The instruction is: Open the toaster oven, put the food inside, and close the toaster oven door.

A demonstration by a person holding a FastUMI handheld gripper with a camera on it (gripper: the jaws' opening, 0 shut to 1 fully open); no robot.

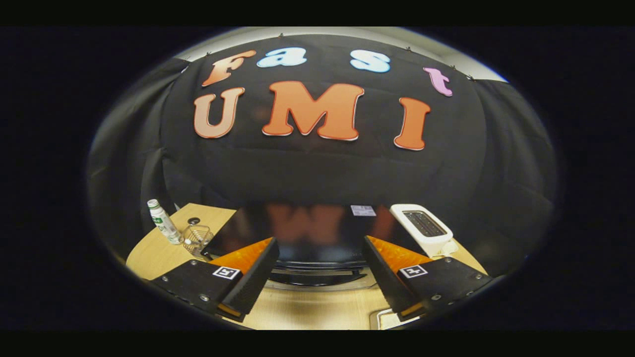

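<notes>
Here the gripper [317,277] spreads wide, seemingly just above the toaster oven [312,238].

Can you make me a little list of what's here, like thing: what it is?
gripper: open, holding nothing
oven: black, just ahead of the fingers, door shut
toaster: white, right of the oven
bottle: white, left of the oven
basket: wire, beside the bottle
table: wooden

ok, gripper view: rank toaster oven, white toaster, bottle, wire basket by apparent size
1. toaster oven, just ahead of the open gripper
2. white toaster
3. bottle and wire basket: look alike, not ranked; fisheye distortion adds doubt.
</notes>
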